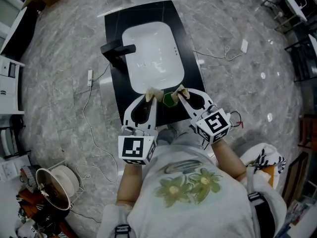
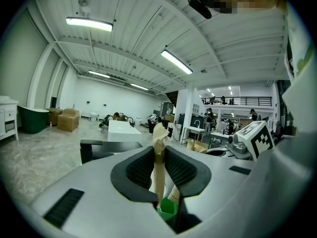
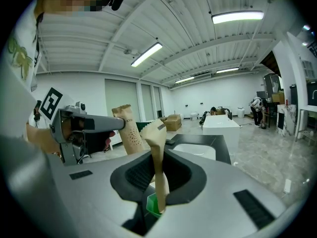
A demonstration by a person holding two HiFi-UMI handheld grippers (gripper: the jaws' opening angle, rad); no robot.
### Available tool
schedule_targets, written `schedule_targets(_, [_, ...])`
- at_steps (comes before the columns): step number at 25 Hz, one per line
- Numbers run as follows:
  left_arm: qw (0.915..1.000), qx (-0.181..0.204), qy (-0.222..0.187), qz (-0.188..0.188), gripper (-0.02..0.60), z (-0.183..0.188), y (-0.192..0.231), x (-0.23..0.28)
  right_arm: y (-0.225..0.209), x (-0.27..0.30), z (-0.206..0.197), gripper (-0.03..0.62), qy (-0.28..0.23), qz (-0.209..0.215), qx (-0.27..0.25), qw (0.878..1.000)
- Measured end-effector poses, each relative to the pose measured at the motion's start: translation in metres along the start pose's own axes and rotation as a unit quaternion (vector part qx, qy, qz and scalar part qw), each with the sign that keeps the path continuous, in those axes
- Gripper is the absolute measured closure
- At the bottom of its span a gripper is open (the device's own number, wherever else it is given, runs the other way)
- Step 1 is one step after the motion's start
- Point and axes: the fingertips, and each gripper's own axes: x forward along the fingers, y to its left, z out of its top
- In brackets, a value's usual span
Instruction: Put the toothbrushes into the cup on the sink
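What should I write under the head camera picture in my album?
The left gripper and right gripper each pinch a tan paper-wrapped toothbrush over the small green cup on the black sink counter.

Your left gripper [image 1: 150,99] pinches the left toothbrush [image 1: 152,91], and your right gripper [image 1: 182,95] pinches the right toothbrush [image 1: 180,89]. The green cup [image 1: 171,100] stands between them on the sink [image 1: 116,83].

Basin [image 1: 151,53]: white, glossy, smooth. Worktop [image 1: 119,83]: black, glossy. Tap [image 1: 116,51]: matt black. Left toothbrush [image 2: 158,157] and right toothbrush [image 3: 157,167]: creased matt brown paper wrap. Cup [image 1: 170,99]: green translucent plastic. Floor [image 1: 59,83]: polished grey marble look.
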Motion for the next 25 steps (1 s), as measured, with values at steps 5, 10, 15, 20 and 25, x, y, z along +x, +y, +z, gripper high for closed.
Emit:
schedule_targets(5, [1.0000,0.000,0.004,-0.004,0.499,0.002,0.001,0.001,0.000,0.003,-0.004,0.533,0.003,-0.004,0.002,1.000])
schedule_targets(10, [1.0000,-0.001,0.006,-0.007,0.499,-0.001,0.004,0.001,-0.003,0.007,-0.013,0.533,0.012,-0.011,-0.001,1.000])
schedule_targets(15, [0.9999,-0.005,0.006,-0.011,0.499,-0.003,0.004,0.002,-0.003,0.010,-0.018,0.533,0.018,-0.014,-0.009,1.000])
schedule_targets(20, [0.9999,-0.005,0.005,-0.015,0.500,-0.002,0.004,0.000,-0.003,0.011,-0.021,0.533,0.026,-0.018,-0.014,0.999])
schedule_targets(25, [0.9998,-0.004,0.006,-0.016,0.500,-0.005,0.004,0.003,-0.007,0.015,-0.029,0.533,0.036,-0.021,-0.012,0.999])
